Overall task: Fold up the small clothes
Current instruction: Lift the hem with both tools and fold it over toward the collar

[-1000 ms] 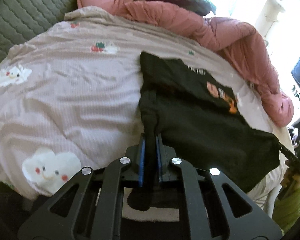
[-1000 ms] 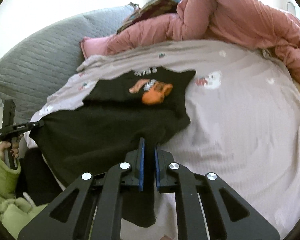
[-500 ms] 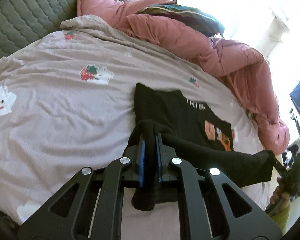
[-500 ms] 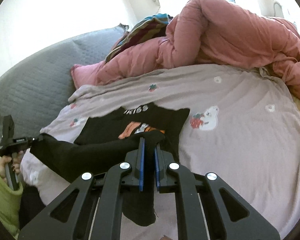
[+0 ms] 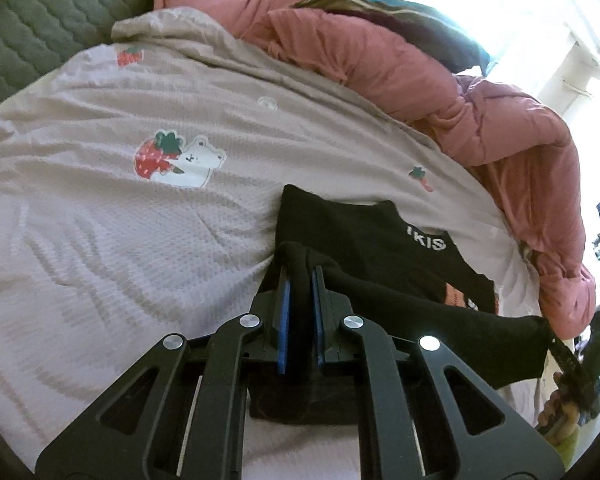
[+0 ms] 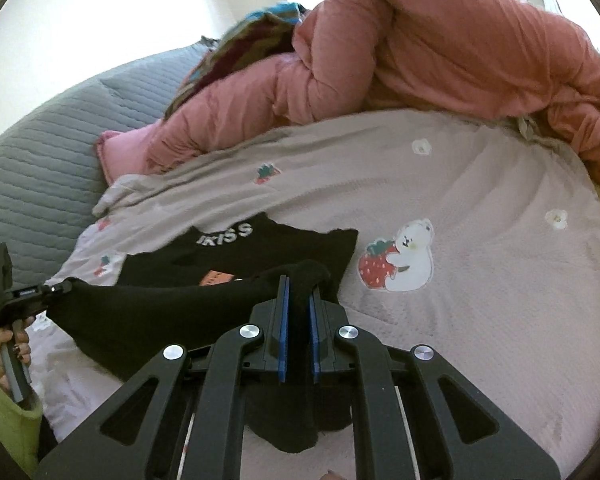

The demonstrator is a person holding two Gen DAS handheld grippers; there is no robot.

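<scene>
A small black shirt (image 5: 364, 240) with white letters and an orange print lies on the pale bedsheet (image 5: 140, 248). My left gripper (image 5: 299, 270) is shut on one lower corner of it. My right gripper (image 6: 298, 280) is shut on the other corner. The lifted hem (image 6: 152, 308) stretches taut between them, folded over toward the shirt's top, and covers most of the orange print (image 6: 218, 278). In the left wrist view the right gripper (image 5: 552, 336) shows at the far right; in the right wrist view the left gripper (image 6: 58, 289) is at the far left, held by a hand in a green sleeve.
A pink quilt (image 6: 420, 60) is heaped along the back of the bed, with a striped cloth (image 6: 240, 44) on it. A grey quilted headboard (image 6: 32, 152) stands to one side. The bedsheet (image 6: 480, 280) carries bear-and-strawberry prints.
Both grippers have carried the shirt's lower hem forward over the shirt toward its top. Less of the orange print shows now, and the bed looks closer.
</scene>
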